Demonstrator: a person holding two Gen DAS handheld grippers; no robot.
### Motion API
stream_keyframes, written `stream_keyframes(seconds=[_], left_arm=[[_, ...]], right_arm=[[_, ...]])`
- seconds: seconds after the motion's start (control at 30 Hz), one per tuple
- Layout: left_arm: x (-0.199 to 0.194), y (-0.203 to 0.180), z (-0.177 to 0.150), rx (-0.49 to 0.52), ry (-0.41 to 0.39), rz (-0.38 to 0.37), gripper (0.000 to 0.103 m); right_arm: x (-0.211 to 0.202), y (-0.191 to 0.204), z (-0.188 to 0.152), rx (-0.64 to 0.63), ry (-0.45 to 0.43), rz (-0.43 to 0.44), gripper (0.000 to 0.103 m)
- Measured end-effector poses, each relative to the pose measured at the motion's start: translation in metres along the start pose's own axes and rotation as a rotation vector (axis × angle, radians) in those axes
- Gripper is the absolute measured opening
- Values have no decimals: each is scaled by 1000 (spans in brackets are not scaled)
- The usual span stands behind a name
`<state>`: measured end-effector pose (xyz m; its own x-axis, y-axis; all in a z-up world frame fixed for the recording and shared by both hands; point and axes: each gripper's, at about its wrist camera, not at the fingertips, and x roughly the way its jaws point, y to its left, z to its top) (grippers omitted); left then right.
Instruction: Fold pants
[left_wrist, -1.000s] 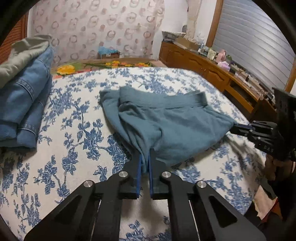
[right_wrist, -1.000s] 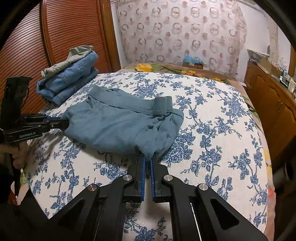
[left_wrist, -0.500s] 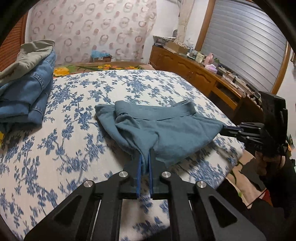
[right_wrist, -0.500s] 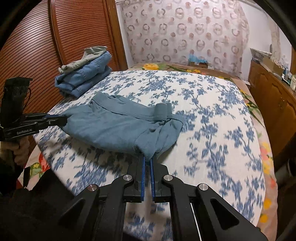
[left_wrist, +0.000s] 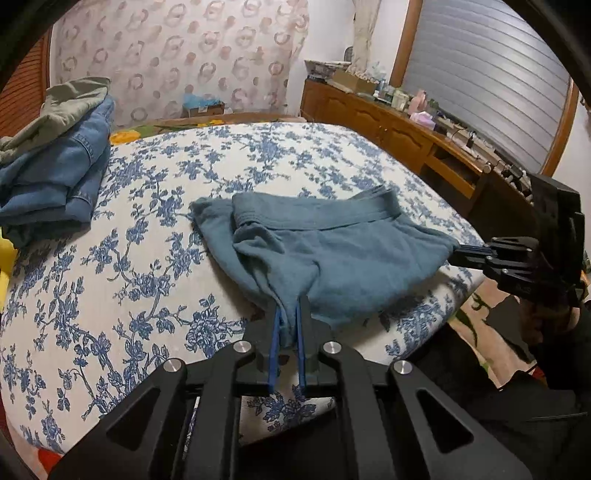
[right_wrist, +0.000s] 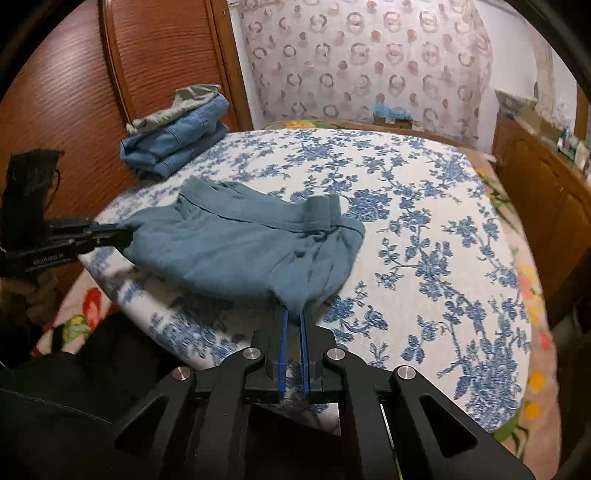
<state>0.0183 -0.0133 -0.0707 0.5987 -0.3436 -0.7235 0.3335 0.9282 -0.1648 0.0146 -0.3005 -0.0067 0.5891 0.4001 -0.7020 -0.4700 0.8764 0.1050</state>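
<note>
Teal pants (left_wrist: 332, 254) lie folded on the blue-flowered bedspread (left_wrist: 129, 266), waistband toward the far side, near the bed's front edge. My left gripper (left_wrist: 289, 314) is shut on the near left corner of the fabric. My right gripper (right_wrist: 293, 314) is shut on the near right corner. The pants also show in the right wrist view (right_wrist: 236, 251). The right gripper appears in the left wrist view (left_wrist: 461, 253) at the pants' right end; the left gripper appears in the right wrist view (right_wrist: 122, 234) at their left end.
A stack of folded jeans with a grey-green garment on top (left_wrist: 55, 162) sits at the bed's far left, also in the right wrist view (right_wrist: 177, 136). A wooden dresser (left_wrist: 406, 133) runs along the right. A wooden wardrobe (right_wrist: 110, 92) stands left.
Both grippers have pulled the pants toward the near edge of the bed and drawn back; more of the bed's front edge and floor show now. Both stay shut on the fabric.
</note>
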Motion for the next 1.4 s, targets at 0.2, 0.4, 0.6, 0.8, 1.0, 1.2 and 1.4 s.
stream_keyframes(seconds=[0.2, 0.4, 0.6, 0.8, 1.0, 1.2, 1.4], left_arm=[[-3, -5, 4, 22, -6, 56, 16], [-6, -2, 11, 20, -24, 77, 37], [-3, 3, 17, 19, -42, 97, 69], [10, 10, 23, 0, -34, 114, 70], [25, 21, 26, -15, -3, 120, 70], [36, 31, 31, -34, 17, 117, 70], [44, 38, 40, -51, 12, 129, 70]], right_arm=[[-9, 2, 0, -8, -11, -15, 5], [-22, 0, 3, -13, -38, -29, 5], [-21, -3, 5, -8, -51, -52, 6], [-7, -7, 10, 3, -59, -69, 8], [15, -13, 20, 28, -56, -137, 23], [29, -23, 28, 107, -56, -90, 49], [42, -32, 32, 171, -29, -54, 51]])
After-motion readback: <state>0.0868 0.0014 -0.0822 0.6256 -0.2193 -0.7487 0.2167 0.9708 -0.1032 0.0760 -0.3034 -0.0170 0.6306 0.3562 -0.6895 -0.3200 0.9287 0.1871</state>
